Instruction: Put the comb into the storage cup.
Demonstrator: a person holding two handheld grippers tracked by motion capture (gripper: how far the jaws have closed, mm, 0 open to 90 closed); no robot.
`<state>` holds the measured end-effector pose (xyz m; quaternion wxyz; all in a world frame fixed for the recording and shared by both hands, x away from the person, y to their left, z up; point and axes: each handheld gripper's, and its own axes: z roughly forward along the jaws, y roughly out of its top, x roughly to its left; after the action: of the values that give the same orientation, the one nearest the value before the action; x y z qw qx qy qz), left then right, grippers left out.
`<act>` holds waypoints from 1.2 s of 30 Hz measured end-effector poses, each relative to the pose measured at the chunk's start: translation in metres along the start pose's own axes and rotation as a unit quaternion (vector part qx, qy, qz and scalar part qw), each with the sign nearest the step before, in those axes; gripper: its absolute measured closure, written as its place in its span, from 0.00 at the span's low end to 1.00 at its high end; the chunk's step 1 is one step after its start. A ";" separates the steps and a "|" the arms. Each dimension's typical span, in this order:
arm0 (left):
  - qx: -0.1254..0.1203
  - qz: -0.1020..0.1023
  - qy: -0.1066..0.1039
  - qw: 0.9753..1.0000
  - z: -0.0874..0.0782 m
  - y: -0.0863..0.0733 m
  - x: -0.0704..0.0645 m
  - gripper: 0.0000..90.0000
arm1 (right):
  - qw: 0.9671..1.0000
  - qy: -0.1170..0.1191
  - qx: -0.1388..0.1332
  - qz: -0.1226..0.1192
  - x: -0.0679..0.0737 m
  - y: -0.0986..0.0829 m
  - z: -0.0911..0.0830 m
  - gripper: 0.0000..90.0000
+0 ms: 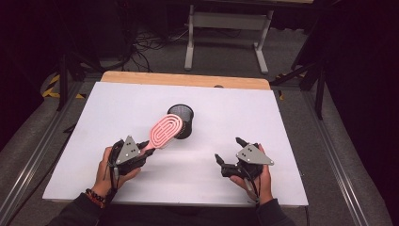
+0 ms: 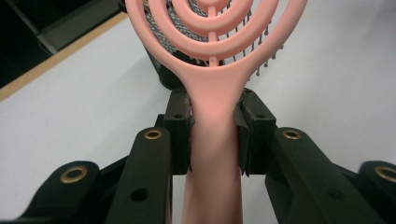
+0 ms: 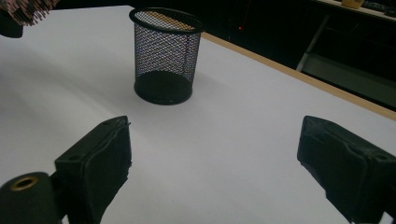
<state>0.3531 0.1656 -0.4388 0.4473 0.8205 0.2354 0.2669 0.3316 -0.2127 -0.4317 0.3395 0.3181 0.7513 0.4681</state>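
No readable text, label, brand, number or sign appears on anything here.

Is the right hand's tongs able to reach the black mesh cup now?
Probably yes: the right tongs are open and hold nothing, and only bare white table lies between them and the mesh cup.

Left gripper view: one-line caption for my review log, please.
Left gripper clamps the handle of a pink vented hairbrush, its head raised in front of a black mesh cup on the white table.

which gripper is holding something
The left gripper: its jaws clamp the pink hairbrush by the handle. The right gripper stands open, empty.
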 end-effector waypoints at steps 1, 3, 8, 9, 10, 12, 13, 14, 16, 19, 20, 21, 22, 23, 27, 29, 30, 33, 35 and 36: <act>-0.005 0.000 0.002 1.000 0.001 0.001 0.001 0.78 | 1.000 0.000 -0.001 0.002 0.000 0.000 0.000 0.12; -0.015 -0.002 0.004 1.000 0.003 0.003 0.001 0.78 | 1.000 0.003 0.001 0.004 0.000 0.000 0.002 0.12; -0.031 -0.001 0.000 1.000 0.007 0.006 -0.002 0.78 | 1.000 0.001 -0.008 0.008 0.003 0.006 0.003 0.11; -0.037 0.000 0.001 0.999 0.007 0.007 -0.003 0.78 | 1.000 0.001 -0.010 0.011 0.005 0.008 0.003 0.11; -0.041 0.002 0.001 0.999 0.007 0.008 -0.003 0.78 | 1.000 0.001 -0.012 0.012 0.007 0.010 0.004 0.11; -0.043 0.005 0.003 0.999 0.008 0.009 -0.006 0.78 | 1.000 -0.001 -0.014 0.010 0.011 0.013 0.005 0.11; -0.047 0.005 0.001 0.999 0.009 0.010 -0.007 0.78 | 1.000 0.001 -0.016 0.008 0.014 0.015 0.006 0.11; -0.046 0.007 0.000 0.999 0.010 0.010 -0.008 0.78 | 1.000 0.005 -0.018 0.006 0.016 0.017 0.006 0.10; -0.051 0.007 0.002 0.999 0.010 0.011 -0.009 0.78 | 1.000 0.009 -0.025 0.003 0.019 0.022 0.006 0.10; -0.057 0.006 0.005 0.998 0.008 0.012 -0.008 0.78 | 0.999 0.002 -0.033 -0.002 0.021 0.026 0.006 0.10; -0.058 0.005 0.006 0.998 0.008 0.012 -0.008 0.78 | 0.999 -0.001 -0.036 -0.003 0.021 0.028 0.006 0.10; -0.062 0.000 0.009 0.998 0.008 0.013 -0.008 0.78 | 0.999 -0.002 -0.037 -0.003 0.021 0.028 0.006 0.10; -0.064 -0.001 0.006 0.998 0.009 0.013 -0.008 0.78 | 0.999 -0.006 -0.039 -0.002 0.021 0.030 0.007 0.10; -0.066 -0.004 0.007 0.998 0.009 0.013 -0.008 0.78 | 0.999 -0.007 -0.043 0.002 0.021 0.033 0.008 0.10; -0.076 -0.006 0.010 0.997 0.010 0.016 -0.006 0.78 | 0.998 -0.004 -0.056 0.021 0.021 0.041 0.010 0.08; -0.082 -0.011 0.011 0.997 0.011 0.016 -0.007 0.78 | 0.998 0.000 -0.059 0.027 0.022 0.045 0.012 0.07; -0.084 -0.012 0.012 0.996 0.011 0.017 -0.006 0.78 | 0.997 -0.002 -0.065 0.031 0.024 0.047 0.014 0.06; -0.089 -0.017 0.011 0.996 0.012 0.018 -0.006 0.78 | 0.997 0.019 -0.065 0.038 0.030 0.052 0.020 0.05; -0.093 -0.018 0.012 0.995 0.013 0.018 -0.007 0.78 | 0.997 0.021 -0.071 0.035 0.035 0.056 0.022 0.05; -0.094 -0.018 0.012 0.995 0.014 0.018 -0.007 0.78 | 0.997 0.019 -0.073 0.031 0.037 0.058 0.023 0.05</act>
<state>0.3596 0.1437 -0.4309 0.5245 0.7671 0.2290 0.2900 0.3382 -0.1510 -0.3934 0.3325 0.3067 0.7115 0.5377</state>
